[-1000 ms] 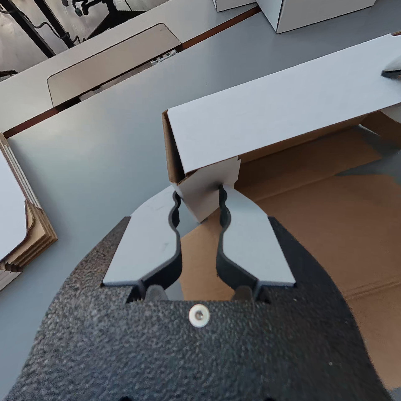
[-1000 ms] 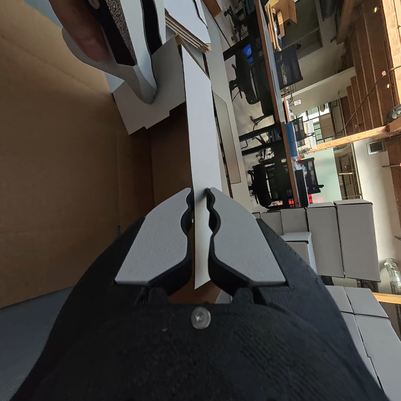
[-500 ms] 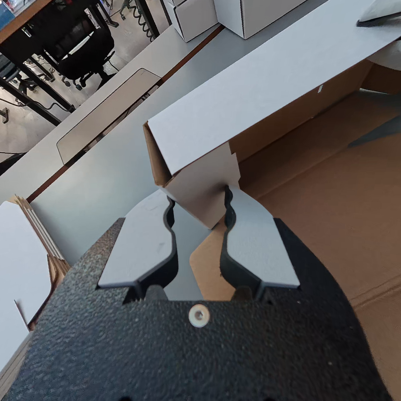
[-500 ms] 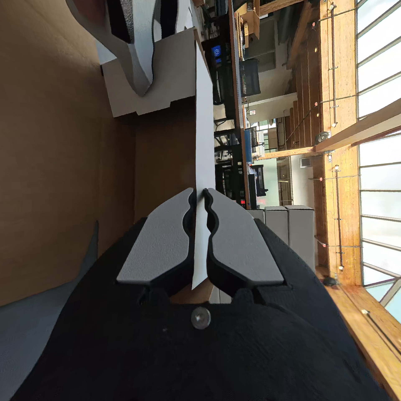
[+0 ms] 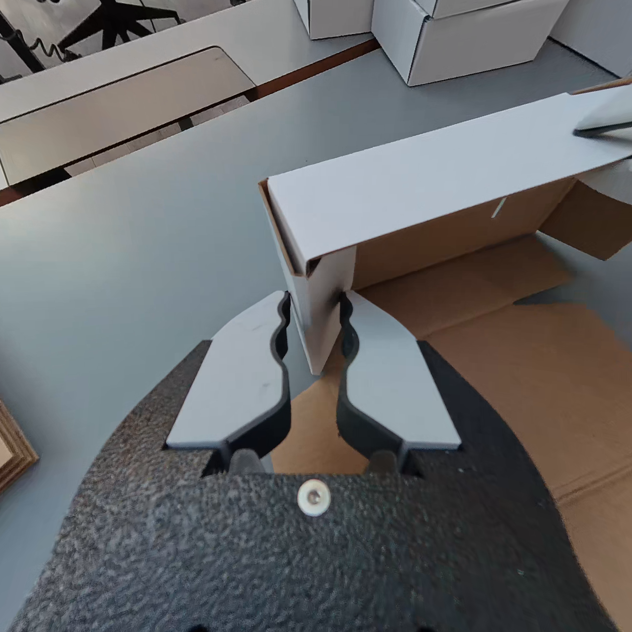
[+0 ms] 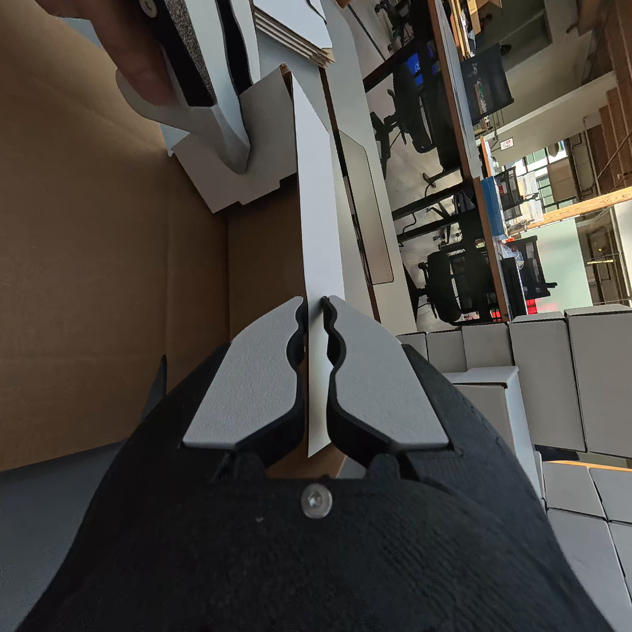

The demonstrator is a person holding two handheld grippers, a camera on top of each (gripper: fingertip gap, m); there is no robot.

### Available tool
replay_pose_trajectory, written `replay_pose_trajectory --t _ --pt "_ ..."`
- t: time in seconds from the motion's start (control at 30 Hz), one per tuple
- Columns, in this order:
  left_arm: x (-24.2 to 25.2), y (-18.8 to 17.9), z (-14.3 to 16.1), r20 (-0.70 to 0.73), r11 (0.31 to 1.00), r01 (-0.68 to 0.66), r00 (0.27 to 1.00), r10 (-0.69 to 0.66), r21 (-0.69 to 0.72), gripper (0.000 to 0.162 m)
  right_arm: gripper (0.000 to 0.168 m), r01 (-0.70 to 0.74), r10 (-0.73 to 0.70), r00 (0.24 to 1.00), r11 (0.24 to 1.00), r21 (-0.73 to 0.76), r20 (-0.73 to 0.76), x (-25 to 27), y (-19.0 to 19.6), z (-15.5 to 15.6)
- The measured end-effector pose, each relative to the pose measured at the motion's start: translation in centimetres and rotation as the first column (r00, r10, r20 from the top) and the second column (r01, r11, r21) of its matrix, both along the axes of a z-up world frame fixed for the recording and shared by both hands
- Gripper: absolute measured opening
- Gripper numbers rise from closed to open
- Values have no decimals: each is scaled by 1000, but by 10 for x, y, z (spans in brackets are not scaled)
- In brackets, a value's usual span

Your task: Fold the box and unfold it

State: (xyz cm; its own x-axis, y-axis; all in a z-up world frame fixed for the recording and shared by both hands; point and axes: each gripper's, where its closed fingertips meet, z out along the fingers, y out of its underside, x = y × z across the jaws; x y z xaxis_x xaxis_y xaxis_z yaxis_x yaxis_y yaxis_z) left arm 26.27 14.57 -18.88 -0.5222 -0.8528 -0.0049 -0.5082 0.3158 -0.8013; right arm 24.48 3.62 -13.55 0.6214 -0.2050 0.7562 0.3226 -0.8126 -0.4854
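On the grey table [image 5: 136, 256], the box [image 5: 427, 191] wall was clamped by the right gripper [image 6: 315, 301]; its corner flap [image 5: 325, 307] was straddled by the left gripper [image 5: 314, 297], jaws parted.

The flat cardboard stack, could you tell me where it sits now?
In the left wrist view the stack lies at the far left edge on the grey table, left of the left gripper.

Grey table [image 5: 136, 239], office chairs [image 6: 444, 284]
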Motion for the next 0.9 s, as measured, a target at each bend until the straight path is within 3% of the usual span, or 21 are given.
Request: replay_pose_trajectory --t 0.17,0.3,0.57,0.7,0.8,0.9 --pt "14 3 -3 93 988 -126 989 117 91 18 9 5 -5 1000 1000 0 9 -1 0 0" --pt "17 2 -3 92 978 -205 974 207 -31 14 9 25 -25 1000 1000 8 17 -3 1 -1" --pt "15 10 -3 142 933 -354 923 359 -59 5 10 73 -73 990 997 7 121 -9 4 -4" --pt "15 10 -3 133 930 -360 921 367 -76 6 10 73 -71 989 997 -11 130 -10 5 -3" --pt "14 10 -4 128 930 -357 922 366 -84 6 20 38 -35 997 998 -42 64 -19 8 -3" --pt "15 10 -4 134 930 -360 920 367 -75 7 20 -43 41 999 995 88 29 -37 24 22"
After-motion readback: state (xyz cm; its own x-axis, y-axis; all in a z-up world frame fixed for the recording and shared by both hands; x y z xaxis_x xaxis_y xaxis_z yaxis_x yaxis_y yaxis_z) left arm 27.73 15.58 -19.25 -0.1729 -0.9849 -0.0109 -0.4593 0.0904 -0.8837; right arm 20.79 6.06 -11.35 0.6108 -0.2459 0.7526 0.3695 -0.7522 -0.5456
